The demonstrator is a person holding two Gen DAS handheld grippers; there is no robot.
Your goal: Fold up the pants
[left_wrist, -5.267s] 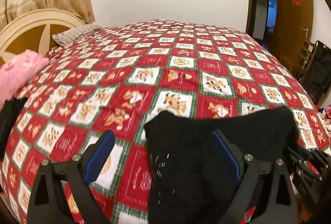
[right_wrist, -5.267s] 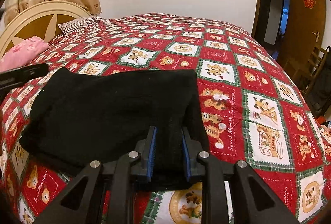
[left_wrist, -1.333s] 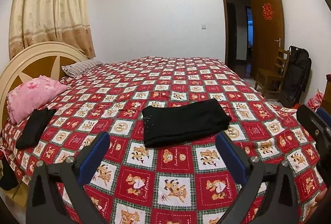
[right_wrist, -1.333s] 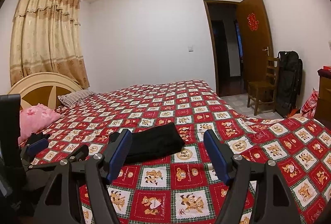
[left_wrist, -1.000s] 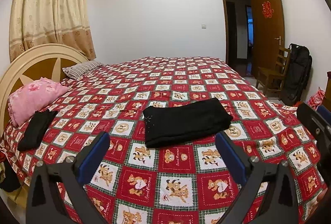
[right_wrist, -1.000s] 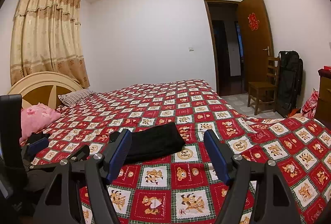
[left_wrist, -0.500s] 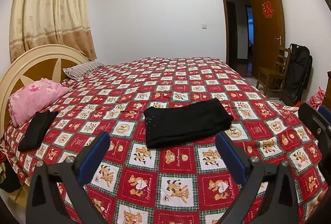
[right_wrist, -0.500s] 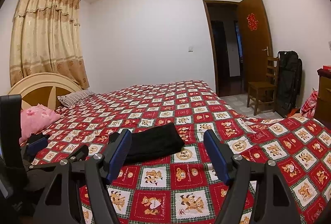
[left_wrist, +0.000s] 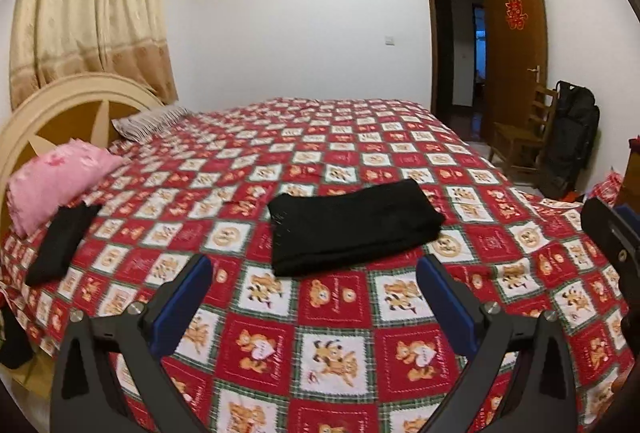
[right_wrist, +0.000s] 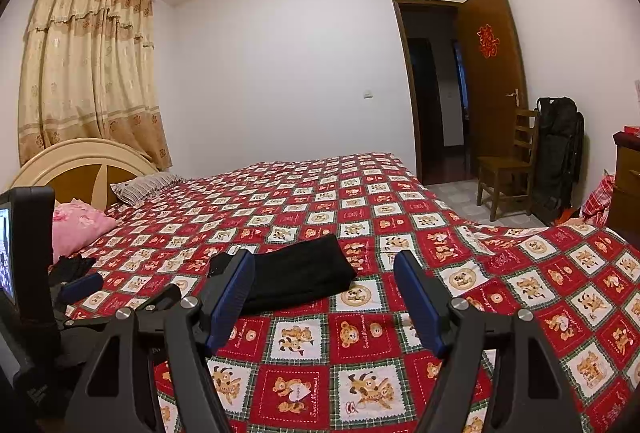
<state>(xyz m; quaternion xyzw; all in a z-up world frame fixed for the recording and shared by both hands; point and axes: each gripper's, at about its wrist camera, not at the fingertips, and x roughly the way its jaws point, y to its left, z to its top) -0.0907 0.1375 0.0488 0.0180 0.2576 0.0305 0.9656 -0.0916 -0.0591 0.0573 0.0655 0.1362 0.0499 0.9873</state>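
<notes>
Black pants [left_wrist: 352, 225] lie folded in a flat rectangle on the red checked bedspread [left_wrist: 320, 333]; they also show in the right wrist view [right_wrist: 296, 273]. My left gripper [left_wrist: 316, 297] is open and empty, held back from the bed's near side, apart from the pants. My right gripper [right_wrist: 324, 293] is open and empty too, held back and higher. The left gripper's body [right_wrist: 80, 289] shows at the left of the right wrist view.
A second folded black garment [left_wrist: 60, 241] lies by a pink pillow [left_wrist: 56, 181] near the headboard [left_wrist: 72, 109]. A striped pillow [left_wrist: 152, 119] is further back. A wooden chair [right_wrist: 508, 169], a black bag [right_wrist: 560, 153] and an open door [right_wrist: 484, 73] stand at the right.
Several seconds ago both grippers were low at the pants, the right one shut on the cloth. Now both are open and pulled back. Over the last second almost nothing moves.
</notes>
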